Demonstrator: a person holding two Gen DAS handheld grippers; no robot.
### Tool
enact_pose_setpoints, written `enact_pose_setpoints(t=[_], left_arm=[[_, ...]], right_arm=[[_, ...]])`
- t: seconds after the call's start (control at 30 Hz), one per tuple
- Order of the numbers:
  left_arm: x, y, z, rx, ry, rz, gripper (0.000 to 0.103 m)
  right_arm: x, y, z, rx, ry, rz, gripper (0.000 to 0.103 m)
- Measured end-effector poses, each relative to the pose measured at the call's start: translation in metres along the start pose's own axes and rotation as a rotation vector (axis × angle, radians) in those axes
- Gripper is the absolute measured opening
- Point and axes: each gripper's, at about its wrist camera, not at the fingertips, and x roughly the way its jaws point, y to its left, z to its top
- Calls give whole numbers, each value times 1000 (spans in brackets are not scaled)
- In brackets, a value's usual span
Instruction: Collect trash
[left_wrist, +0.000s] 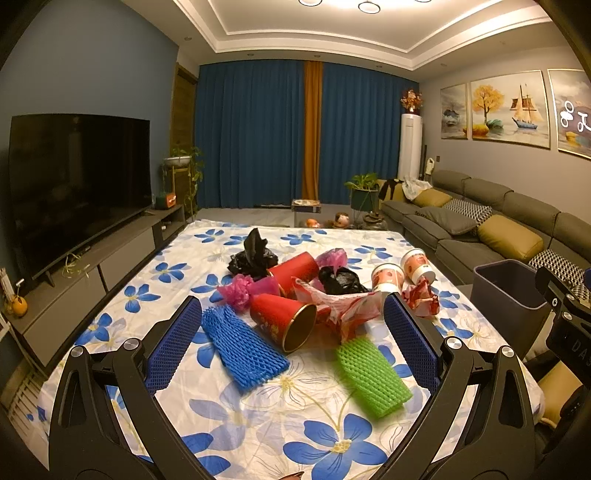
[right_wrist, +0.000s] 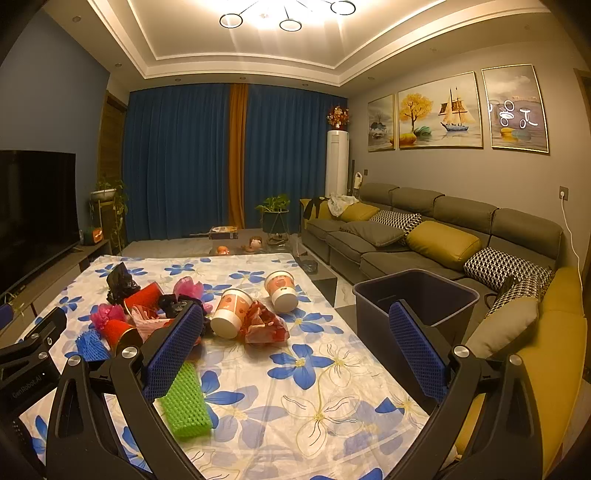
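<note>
Trash lies heaped on a table with a blue-flowered cloth (left_wrist: 258, 417). The heap holds a blue foam net (left_wrist: 242, 349), a green foam net (left_wrist: 371, 376), two red cups (left_wrist: 286, 321), pink and black bags (left_wrist: 251, 258), a crumpled wrapper (left_wrist: 423, 297) and two paper cups (left_wrist: 384, 277). My left gripper (left_wrist: 293, 319) hovers open over the near part of the heap, empty. My right gripper (right_wrist: 295, 328) is open and empty, above the table's right side. The green foam net (right_wrist: 184, 402) lies under its left finger. The paper cups (right_wrist: 231, 312) and wrapper (right_wrist: 264, 323) sit just ahead. A dark bin (right_wrist: 415, 295) stands right of the table.
A grey sofa (right_wrist: 406, 236) with yellow and patterned cushions runs along the right wall behind the bin (left_wrist: 508, 291). A television (left_wrist: 74, 184) on a low cabinet stands left of the table. Blue curtains, plants and a low glass table lie beyond the far edge.
</note>
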Motion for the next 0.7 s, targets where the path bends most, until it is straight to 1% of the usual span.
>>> enact_pose_setpoints(t=[0.7], left_arm=[[-2,1,1,-1,-5,-1,97]], right_arm=[[-2,-1,2,4,-5,-2,98]])
